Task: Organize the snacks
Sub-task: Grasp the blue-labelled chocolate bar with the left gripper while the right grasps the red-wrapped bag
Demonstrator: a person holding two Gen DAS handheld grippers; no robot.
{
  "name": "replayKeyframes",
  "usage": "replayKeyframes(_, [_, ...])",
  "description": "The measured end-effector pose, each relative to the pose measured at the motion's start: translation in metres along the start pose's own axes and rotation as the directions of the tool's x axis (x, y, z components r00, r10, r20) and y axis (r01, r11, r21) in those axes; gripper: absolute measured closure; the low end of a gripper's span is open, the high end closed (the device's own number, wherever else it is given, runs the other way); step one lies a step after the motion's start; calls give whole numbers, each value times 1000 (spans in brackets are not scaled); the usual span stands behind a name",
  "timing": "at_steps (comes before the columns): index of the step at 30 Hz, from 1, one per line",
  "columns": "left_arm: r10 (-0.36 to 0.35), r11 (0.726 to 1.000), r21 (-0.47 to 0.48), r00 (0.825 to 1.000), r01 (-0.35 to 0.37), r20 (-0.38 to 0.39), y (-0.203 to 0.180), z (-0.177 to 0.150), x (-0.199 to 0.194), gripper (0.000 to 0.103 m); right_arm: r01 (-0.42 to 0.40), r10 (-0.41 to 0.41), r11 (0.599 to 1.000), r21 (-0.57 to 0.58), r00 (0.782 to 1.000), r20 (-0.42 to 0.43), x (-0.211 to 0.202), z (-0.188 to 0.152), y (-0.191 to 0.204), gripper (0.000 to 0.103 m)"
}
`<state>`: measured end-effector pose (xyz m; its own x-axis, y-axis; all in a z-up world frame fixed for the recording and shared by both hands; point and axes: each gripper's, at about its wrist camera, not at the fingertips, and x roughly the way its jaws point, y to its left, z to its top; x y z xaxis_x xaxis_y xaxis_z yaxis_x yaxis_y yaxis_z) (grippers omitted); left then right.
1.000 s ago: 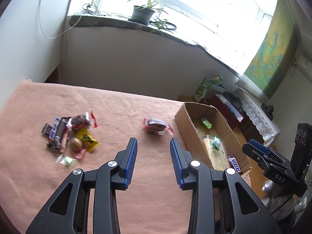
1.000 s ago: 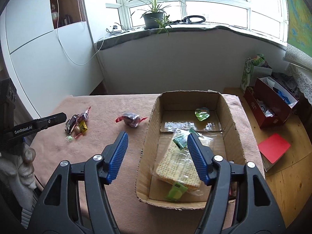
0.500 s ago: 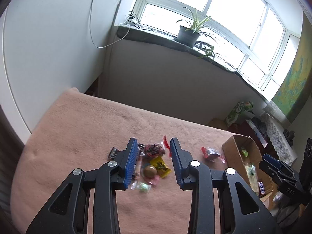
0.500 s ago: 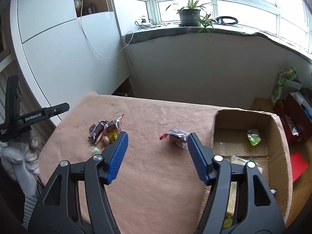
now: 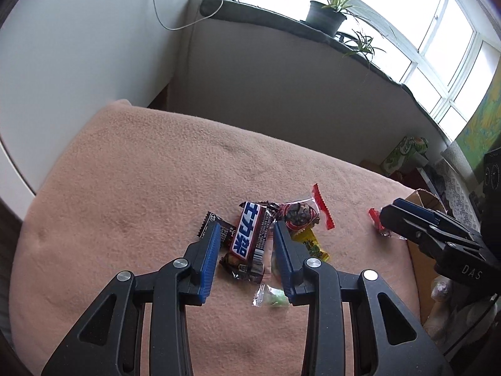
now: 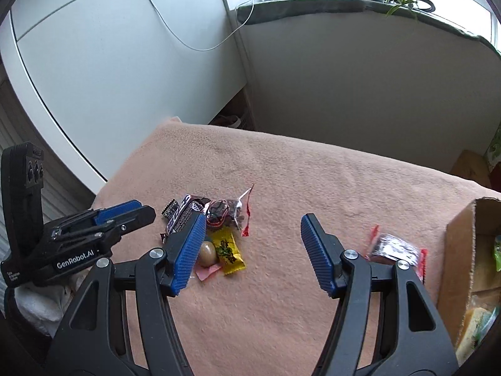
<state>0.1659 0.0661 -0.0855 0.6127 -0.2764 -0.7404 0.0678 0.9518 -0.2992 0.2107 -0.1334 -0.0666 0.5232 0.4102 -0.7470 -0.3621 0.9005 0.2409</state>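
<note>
A pile of snacks lies on the peach blanket [image 5: 141, 172]: a Snickers bar [image 5: 250, 235], a dark red-ended candy [image 5: 299, 214], a yellow packet [image 5: 310, 242] and a clear green sweet [image 5: 274, 297]. My left gripper [image 5: 247, 224] hangs open just above the pile, its blue fingers either side of the Snickers bar without pressing it. My right gripper [image 6: 253, 217] is open and empty, right of the same pile [image 6: 219, 235]. A separate dark packet [image 6: 394, 247] lies by the cardboard box [image 6: 460, 250].
The box at the right holds a cracker pack and green packets. The blanket's far and left edges drop toward a white wall and cabinet. A window sill with a potted plant [image 5: 325, 15] runs behind. Bags and boxes stand on the floor to the right.
Both grippers have swung left from the box toward the snack pile and come lower. The left one now straddles the Snickers bar. Neither opening has changed.
</note>
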Motion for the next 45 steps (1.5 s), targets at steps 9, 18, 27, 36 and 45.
replayKeyframes(9, [2,999,40,999,0,-47,-7,-5,27,70,-46,45,999,-11,995,-85,60,5,10,37])
replayKeyframes(18, [-5,1000,28,998,6,-63,-5,-4,41,70,-92,95,995,30,988,-122,83,4,-2,37])
replayKeyframes(27, [16,998,67,998,-12,-55,-12,-5,47,75,-163,168,985,48,977,-129,91,7,3,60])
replayKeyframes(36, [29,998,62,999,-26,-45,-10,-5,44,75,-155,158,987,38,983,-95,79,6,8,70])
replayKeyframes(45, [28,999,33,1000,-28,-2,-8,-8,19,75,-149,151,988,43,988,-41,47,5,5,72])
